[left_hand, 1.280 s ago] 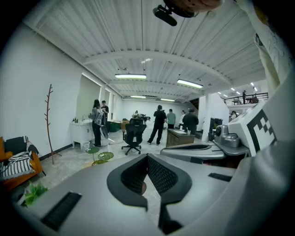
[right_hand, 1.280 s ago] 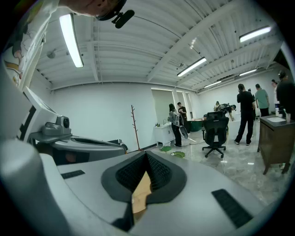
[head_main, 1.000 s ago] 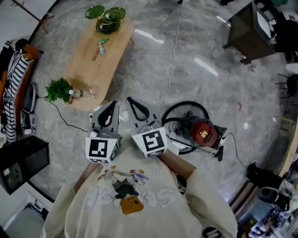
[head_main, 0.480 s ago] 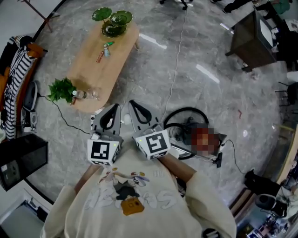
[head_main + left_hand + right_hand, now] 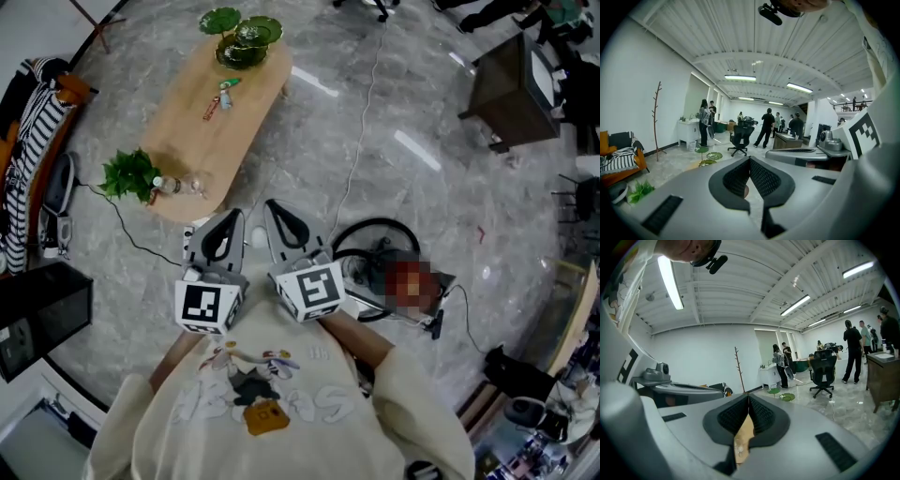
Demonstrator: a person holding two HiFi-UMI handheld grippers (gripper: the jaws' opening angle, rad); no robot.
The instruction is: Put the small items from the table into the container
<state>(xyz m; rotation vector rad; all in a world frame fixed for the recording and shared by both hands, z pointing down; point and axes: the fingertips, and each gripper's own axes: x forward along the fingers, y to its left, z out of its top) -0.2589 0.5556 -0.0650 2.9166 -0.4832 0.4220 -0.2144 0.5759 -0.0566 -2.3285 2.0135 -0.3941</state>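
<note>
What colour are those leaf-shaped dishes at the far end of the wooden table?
Green. The dishes show best in the head view.

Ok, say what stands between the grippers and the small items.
Nothing visible. The left gripper and right gripper are short of the table; the plant and bottle at its near end sit left of the path to the small items.

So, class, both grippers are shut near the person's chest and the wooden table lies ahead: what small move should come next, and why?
Probably a step toward the wooden table. The left gripper and right gripper are shut, empty and short of its near end, while the small items lie farther up, by the green dishes.
</note>
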